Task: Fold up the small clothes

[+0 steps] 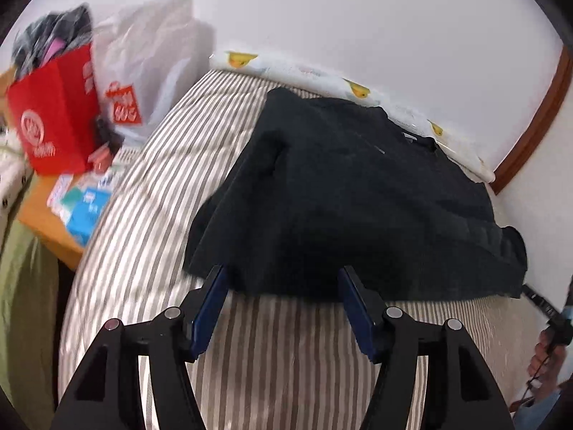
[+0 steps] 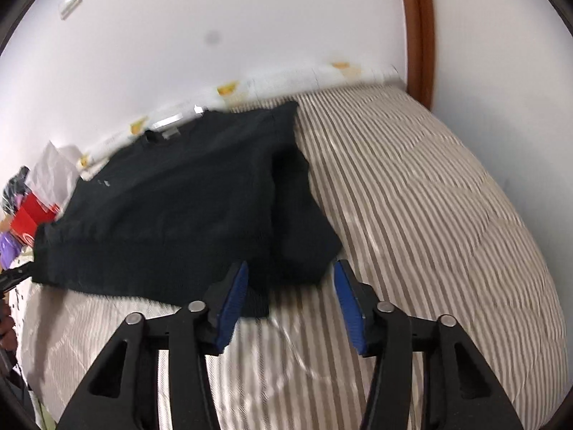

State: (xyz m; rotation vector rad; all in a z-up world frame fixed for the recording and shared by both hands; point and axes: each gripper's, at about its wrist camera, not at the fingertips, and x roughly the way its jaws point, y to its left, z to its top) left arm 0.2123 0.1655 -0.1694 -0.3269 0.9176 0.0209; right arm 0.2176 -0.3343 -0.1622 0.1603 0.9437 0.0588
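A black sweater (image 1: pixel 351 197) lies spread flat on the striped bed (image 1: pixel 150 186), collar toward the wall, sleeves folded in. My left gripper (image 1: pixel 283 276) is open and empty, its blue pads hovering over the hem's left part. In the right wrist view the same sweater (image 2: pixel 179 208) lies on the bed (image 2: pixel 429 215). My right gripper (image 2: pixel 290 272) is open and empty, just at the hem's right corner by the folded sleeve. The right gripper's tip shows at the far right edge of the left wrist view (image 1: pixel 537 301).
A red bag (image 1: pixel 57 122) full of clothes and a white plastic bag (image 1: pixel 150 61) stand left of the bed on a wooden table (image 1: pixel 39 211) with small packets. A duck-print sheet (image 1: pixel 358 89) lines the white wall. A brown door frame (image 2: pixel 419 28) is at the right.
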